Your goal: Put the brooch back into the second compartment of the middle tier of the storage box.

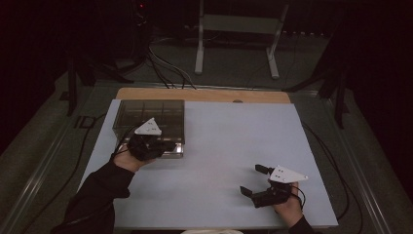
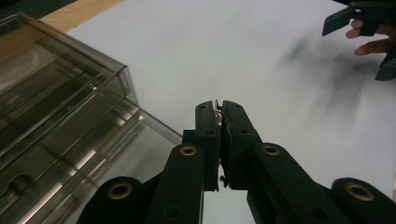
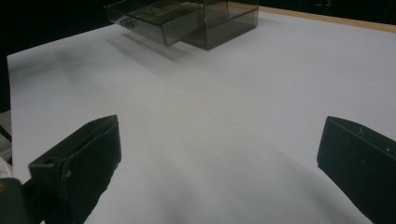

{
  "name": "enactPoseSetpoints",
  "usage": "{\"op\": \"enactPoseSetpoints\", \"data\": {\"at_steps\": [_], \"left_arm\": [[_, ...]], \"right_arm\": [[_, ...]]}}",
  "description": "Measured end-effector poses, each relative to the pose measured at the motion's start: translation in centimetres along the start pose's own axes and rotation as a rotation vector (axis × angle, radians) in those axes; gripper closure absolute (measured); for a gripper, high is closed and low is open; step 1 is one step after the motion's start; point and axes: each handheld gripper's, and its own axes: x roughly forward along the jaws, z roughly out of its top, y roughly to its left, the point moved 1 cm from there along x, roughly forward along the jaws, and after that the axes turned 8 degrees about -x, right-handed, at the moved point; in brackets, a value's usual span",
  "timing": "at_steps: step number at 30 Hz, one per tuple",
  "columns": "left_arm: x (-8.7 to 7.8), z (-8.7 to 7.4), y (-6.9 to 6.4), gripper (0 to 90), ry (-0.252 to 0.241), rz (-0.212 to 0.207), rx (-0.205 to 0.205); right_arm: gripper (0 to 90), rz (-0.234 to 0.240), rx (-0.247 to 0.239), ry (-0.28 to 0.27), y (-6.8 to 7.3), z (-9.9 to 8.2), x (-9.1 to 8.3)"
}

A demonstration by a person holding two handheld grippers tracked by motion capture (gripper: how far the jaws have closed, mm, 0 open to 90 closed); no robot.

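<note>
White sheeting covers the table [image 1: 214, 146]. At its far left stands a smoky clear plastic compartment box [image 1: 160, 114]; beside it, the left gripper [image 2: 219, 109] pinches a tiny pale item [image 2: 216, 108]. Well apart, the right gripper [image 1: 254, 181] gapes empty.

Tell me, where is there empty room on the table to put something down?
The white sheet is bare between the clear box and the right gripper. It is crowded at the box's near edge, where the left gripper hovers.
</note>
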Motion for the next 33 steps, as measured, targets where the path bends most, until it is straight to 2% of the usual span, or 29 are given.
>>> {"op": "enactPoseSetpoints", "data": {"at_steps": [19, 33], "left_arm": [[-2.5, -1.6, 3.2, 87.7, -0.054, 0.06, -0.091], [-2.8, -3.2, 5.6, 87.7, -0.077, 0.093, -0.173]], "right_arm": [[0.0, -0.001, -0.001, -0.001, 0.1, 0.1, 0.1], [0.0, 0.0, -0.001, -0.001, 0.0, 0.0, 0.1]]}}
